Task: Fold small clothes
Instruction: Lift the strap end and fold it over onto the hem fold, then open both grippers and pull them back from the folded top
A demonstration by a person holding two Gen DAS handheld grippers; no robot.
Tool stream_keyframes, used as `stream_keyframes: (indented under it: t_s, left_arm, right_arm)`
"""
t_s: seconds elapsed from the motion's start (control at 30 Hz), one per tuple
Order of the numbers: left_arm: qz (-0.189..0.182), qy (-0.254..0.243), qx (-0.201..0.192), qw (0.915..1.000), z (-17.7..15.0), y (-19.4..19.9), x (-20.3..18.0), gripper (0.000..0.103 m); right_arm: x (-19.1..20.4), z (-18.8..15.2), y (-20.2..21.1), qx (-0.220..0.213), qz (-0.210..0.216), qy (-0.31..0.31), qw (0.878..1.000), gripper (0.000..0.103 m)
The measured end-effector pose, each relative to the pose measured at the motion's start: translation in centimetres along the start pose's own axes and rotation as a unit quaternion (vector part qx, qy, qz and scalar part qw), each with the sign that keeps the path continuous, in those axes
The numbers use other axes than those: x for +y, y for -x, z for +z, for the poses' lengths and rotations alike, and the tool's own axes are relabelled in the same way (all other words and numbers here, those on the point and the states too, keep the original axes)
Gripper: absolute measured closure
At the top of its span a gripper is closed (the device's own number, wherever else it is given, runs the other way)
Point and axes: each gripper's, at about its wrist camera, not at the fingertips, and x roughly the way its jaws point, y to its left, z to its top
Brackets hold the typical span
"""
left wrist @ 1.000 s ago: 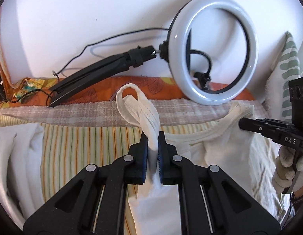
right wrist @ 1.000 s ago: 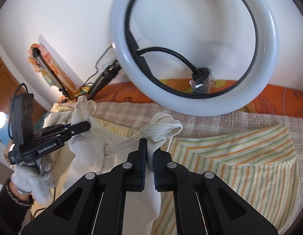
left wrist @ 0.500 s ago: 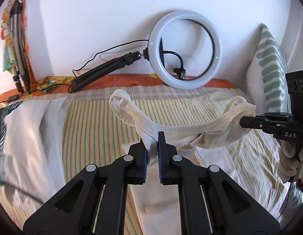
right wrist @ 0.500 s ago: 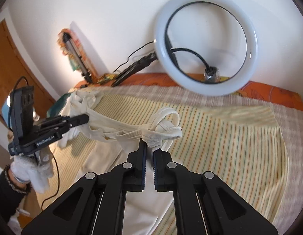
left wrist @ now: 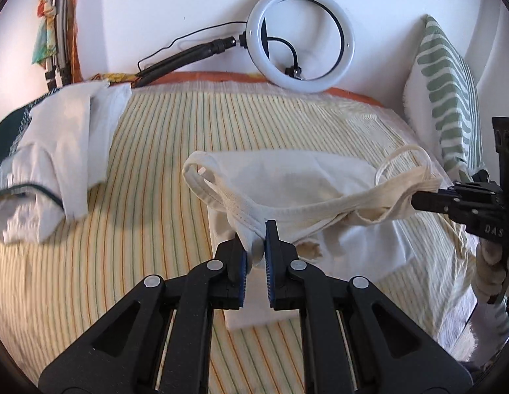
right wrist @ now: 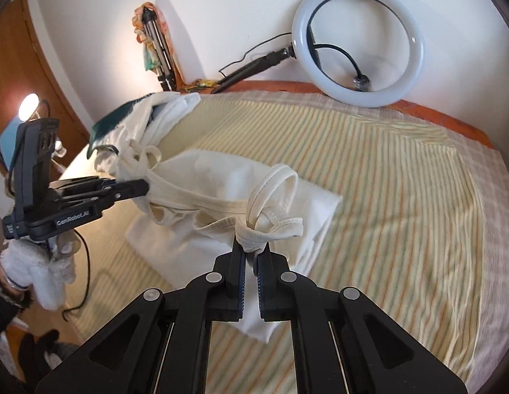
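A cream sleeveless top (left wrist: 287,177) lies doubled over on the striped bed sheet (left wrist: 139,229), its strap end held up. My left gripper (left wrist: 256,246) is shut on one shoulder strap. My right gripper (right wrist: 251,252) is shut on the other strap; it also shows in the left wrist view (left wrist: 418,198) at the right. The left gripper shows in the right wrist view (right wrist: 142,188) at the left. The top (right wrist: 228,184) hangs slack between them, its body resting on the bed.
A pile of white clothes (left wrist: 57,151) lies at the bed's left side. A ring light (left wrist: 300,37) leans on the wall at the bed's head. A green-striped pillow (left wrist: 448,92) stands at the right. A folded tripod (right wrist: 159,52) stands in the corner.
Both grippers have drawn back from the ring light and the wall, carrying the straps toward the near side of the bed. The top now lies folded over itself.
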Motion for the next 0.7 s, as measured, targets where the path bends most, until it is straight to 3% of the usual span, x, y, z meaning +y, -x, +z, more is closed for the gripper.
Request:
stream_keyframes:
  t_s: [0.23,0.47,0.7]
  left_arm:
    - [0.013,-0.028,0.024,0.9992,-3.3,1.2,-0.2,0.092]
    - [-0.001,-0.068,0.034,0.9971,-6.4,6.2,-0.5,0.090]
    - [-0.026,-0.066,0.002,0.9974,-3.7,9.8,-0.8,0.090]
  right_arm:
    - [-0.1,-2.7,0.9,0.019,-0.009,0.013,1.000,0.095]
    - [-0.2,-5.7,3.4,0.050,0.011,-0.003,0.999,0.095]
    - [1.8,-3.8,6.4,0.026,0.036,0.009,0.999,0.095]
